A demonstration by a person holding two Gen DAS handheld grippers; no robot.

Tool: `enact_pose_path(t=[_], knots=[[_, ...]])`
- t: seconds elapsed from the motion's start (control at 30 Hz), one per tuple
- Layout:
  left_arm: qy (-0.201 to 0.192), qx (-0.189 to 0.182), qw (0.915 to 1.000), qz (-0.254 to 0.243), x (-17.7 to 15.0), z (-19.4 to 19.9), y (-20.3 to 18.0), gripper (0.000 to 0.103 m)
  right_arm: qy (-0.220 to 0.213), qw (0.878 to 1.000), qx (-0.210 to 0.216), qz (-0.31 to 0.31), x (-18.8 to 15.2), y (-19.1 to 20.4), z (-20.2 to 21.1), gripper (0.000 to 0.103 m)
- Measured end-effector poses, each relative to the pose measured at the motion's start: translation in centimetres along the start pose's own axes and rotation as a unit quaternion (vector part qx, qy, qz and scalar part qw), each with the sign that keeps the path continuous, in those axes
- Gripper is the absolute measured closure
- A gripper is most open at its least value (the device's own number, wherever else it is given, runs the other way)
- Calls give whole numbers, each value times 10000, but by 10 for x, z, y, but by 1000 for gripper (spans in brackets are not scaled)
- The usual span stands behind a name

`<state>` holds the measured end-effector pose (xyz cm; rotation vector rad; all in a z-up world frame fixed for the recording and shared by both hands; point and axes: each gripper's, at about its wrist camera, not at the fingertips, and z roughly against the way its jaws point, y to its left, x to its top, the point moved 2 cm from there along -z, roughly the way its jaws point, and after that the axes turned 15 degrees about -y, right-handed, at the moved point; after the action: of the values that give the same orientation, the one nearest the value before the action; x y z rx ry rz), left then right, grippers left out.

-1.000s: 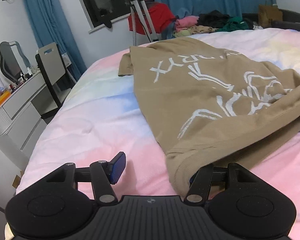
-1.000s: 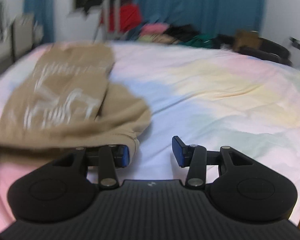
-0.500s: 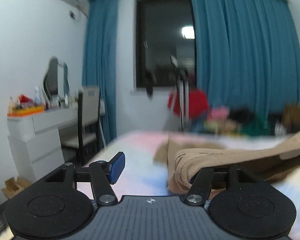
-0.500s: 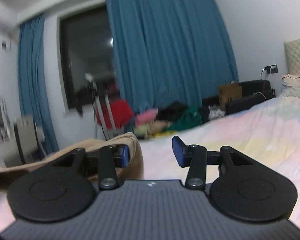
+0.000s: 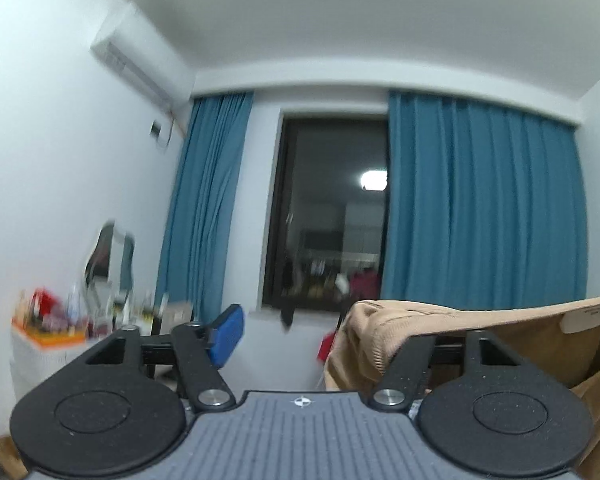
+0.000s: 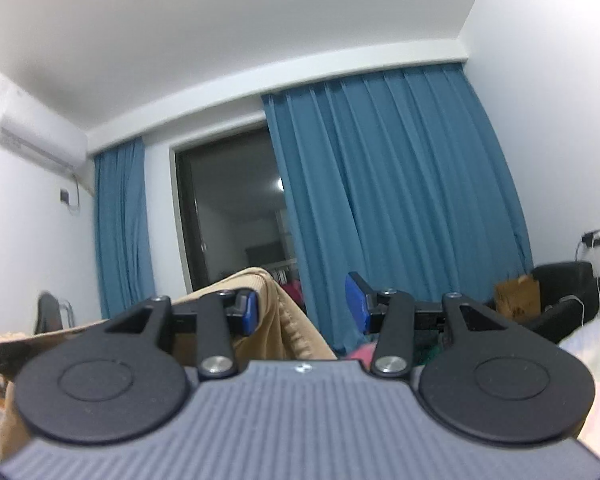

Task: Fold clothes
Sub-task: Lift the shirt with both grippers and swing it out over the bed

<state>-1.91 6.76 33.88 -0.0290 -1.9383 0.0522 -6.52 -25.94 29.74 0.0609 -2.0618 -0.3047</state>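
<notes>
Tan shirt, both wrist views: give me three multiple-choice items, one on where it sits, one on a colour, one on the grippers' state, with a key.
1. Where does the tan shirt sit on the left gripper?
A. Draped over its right finger
B. Draped over its left finger
C. Not touching it

2. What colour are the curtains beside the window?
A. Red
B. Blue
C. White

3. How do both grippers' jaws stand?
A. Pressed shut on the cloth
B. Spread apart
C. Hidden from view

Key: 1 A, the hem hides the right finger while the left blue pad is bare. 2 B, blue folds flank the dark pane. 3 B, a wide gap shows on each; on the right gripper the cloth hangs over its left finger.
</notes>
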Motion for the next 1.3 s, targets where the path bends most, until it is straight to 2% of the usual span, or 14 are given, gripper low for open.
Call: enact_pose_path(t=[0.17, 0.27, 0.33, 0.4, 0.47, 0.6, 0.8, 0.93, 1.07, 1.13, 1.2, 1.3], knots=[[-189, -252, 9995, 87, 84, -20, -8, 31, 14, 9997, 232, -108, 71, 3, -25, 54], [-286, -358, 9990, 12, 115, -34, -20, 30, -84, 9996, 268, -9, 97, 6, -37, 53], [-344, -364, 9987, -68, 121, -47, -29, 27, -141, 9995, 223, 178, 98, 7, -49, 50], [-295, -314, 9989, -158, 114, -67, -38, 27, -178, 9991, 160, 360, 94, 5, -64, 37], [-150, -289, 9993, -178, 93, -89, -45, 26, -14, 9987, 116, 495, 65, -1, -84, 36], [323, -208, 9990, -235, 13, -147, -59, 24, 506, 9961, 44, 718, -15, -16, -129, 36], [1170, 31, 9929, -217, -151, -237, -70, 22, 1287, 9863, -74, 1029, -138, -40, -196, 36], [1671, 98, 9858, -153, -275, -294, -87, 21, 1883, 9761, -266, 1051, -259, -71, -246, 37], [2114, 191, 9771, -160, -415, -347, -95, 19, 2582, 9576, -401, 1214, -387, -106, -288, 37], [2459, 178, 9688, -239, -483, -367, -100, 20, 2961, 9453, -402, 1306, -444, -123, -309, 38], [2859, 133, 9575, -356, -548, -386, -109, 20, 3420, 9298, -217, 1340, -480, -128, -322, 38], [3661, 37, 9297, -399, -617, -409, -121, 23, 4138, 9003, 171, 1339, -518, -128, -336, 38]])
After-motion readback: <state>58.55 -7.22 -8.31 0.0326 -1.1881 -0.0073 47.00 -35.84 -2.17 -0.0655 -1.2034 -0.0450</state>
